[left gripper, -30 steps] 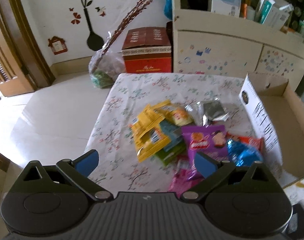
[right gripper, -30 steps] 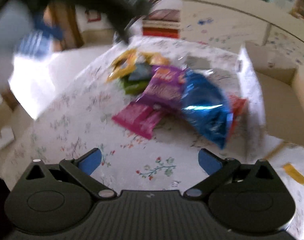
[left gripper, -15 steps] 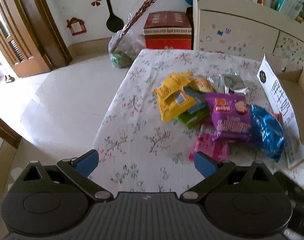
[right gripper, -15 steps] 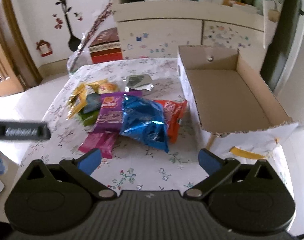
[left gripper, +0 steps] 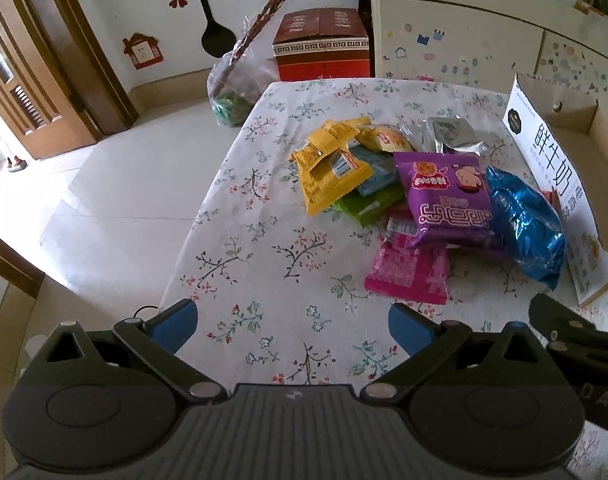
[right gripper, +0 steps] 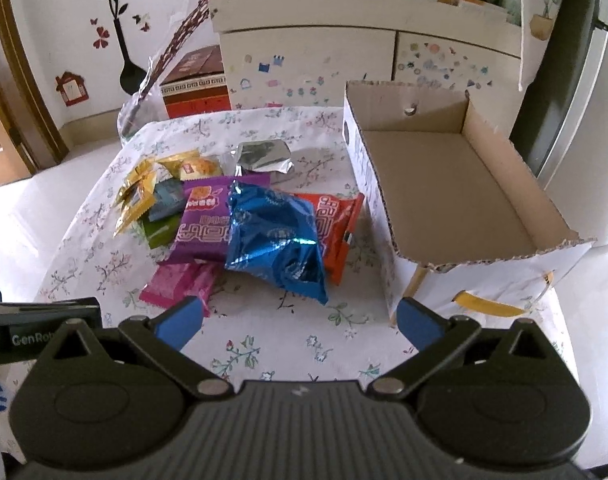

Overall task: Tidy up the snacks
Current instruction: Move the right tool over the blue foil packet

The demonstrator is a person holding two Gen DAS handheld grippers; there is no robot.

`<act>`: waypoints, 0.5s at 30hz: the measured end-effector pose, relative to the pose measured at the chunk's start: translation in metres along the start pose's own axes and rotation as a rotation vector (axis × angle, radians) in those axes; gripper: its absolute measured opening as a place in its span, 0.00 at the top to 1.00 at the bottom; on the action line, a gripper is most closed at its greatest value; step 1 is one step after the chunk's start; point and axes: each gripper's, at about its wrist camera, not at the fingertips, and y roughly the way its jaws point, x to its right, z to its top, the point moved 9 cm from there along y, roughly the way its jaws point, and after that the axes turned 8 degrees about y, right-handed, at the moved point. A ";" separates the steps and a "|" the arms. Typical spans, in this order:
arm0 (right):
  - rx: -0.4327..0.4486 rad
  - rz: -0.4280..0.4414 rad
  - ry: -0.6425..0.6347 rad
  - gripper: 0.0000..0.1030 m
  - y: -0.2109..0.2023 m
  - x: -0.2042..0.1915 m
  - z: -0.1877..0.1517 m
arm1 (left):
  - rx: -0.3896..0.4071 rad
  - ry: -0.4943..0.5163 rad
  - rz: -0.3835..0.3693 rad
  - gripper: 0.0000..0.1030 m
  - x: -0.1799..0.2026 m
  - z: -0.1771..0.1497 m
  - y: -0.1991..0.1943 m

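A pile of snack packets lies on the floral tablecloth [left gripper: 264, 264]: yellow packets [left gripper: 327, 168], a purple packet [left gripper: 447, 196], a shiny blue bag [right gripper: 276, 236], a pink packet [left gripper: 407, 268], an orange-red packet [right gripper: 335, 224], a green one [left gripper: 371, 204] and a silver one [right gripper: 264, 156]. An open, empty cardboard box [right gripper: 443, 176] stands to the right of the pile. My left gripper [left gripper: 292, 326] is open and empty above the table's near edge. My right gripper [right gripper: 300, 320] is open and empty in front of the blue bag.
A cream cabinet [right gripper: 343, 68] stands behind the table with a red carton [left gripper: 323, 44] and a plastic bag of twigs [left gripper: 236, 88] on the floor beside it. A wooden door [left gripper: 32, 80] is at the left. White tiled floor [left gripper: 116, 200] lies left of the table.
Both grippers have pulled back and steadied, so the whole pile and the box come into view. The jaws stay open. The snacks have not moved.
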 end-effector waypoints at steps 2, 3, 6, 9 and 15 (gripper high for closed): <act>-0.001 -0.002 -0.013 0.01 0.001 -0.002 -0.001 | -0.001 0.002 0.005 0.00 0.000 0.000 0.001; 0.000 -0.005 -0.021 0.01 0.001 -0.003 -0.001 | -0.003 0.003 0.011 0.00 0.000 0.000 0.001; 0.001 -0.008 -0.029 0.01 0.001 -0.004 -0.002 | -0.004 0.002 0.015 0.00 0.000 0.000 0.002; -0.006 -0.006 -0.025 0.01 0.002 -0.003 -0.002 | 0.000 0.009 0.026 0.00 0.000 0.000 0.001; -0.011 -0.004 -0.024 0.01 0.004 -0.004 -0.004 | 0.005 0.017 0.042 0.00 0.000 0.000 0.000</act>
